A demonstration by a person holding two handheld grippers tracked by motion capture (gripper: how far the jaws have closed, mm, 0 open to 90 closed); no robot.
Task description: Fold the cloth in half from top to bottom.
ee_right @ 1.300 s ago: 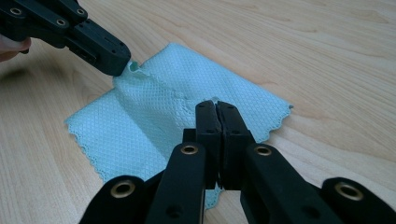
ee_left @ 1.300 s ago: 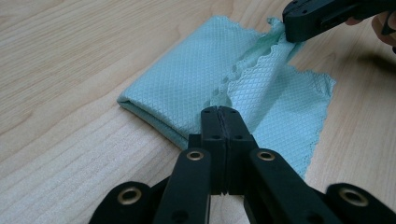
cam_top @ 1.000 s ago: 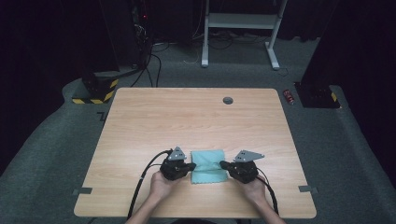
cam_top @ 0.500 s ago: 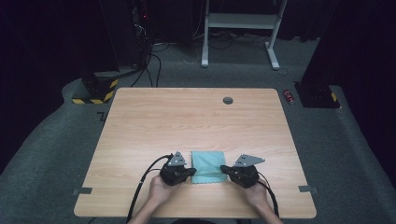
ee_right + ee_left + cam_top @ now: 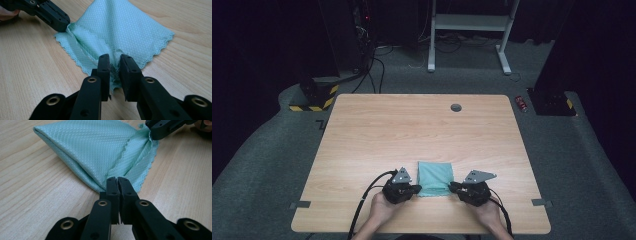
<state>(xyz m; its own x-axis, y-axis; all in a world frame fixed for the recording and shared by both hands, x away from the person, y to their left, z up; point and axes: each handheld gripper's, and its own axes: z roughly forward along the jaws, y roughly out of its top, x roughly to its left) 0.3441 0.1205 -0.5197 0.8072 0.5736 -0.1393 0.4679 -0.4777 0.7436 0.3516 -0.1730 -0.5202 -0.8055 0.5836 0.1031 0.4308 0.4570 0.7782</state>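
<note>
Since the earlier frames both hands have drawn a little back toward the near edge of the table (image 5: 362, 130), and the cloth (image 5: 435, 178) now lies folded into a narrower shape between them.

The left gripper (image 5: 117, 180) has its jaws pressed together on the near left corner of the cloth, so this corner is pinched. The right gripper (image 5: 115, 61) has just been opening its jaws; a narrow gap shows between them and the frilled corner of the cloth sits in that gap, but the pads seem no longer to press on it, although the view here is not fully clear.

The cloth rests flat on the wood near the front edge, folded once, with its loose scalloped edges toward the person.

It looks light, thin and very soft, so it will sag and slide easily on the smooth table. I think the best place to take it is at a corner or along the hem, with both layers pinched together.
</note>
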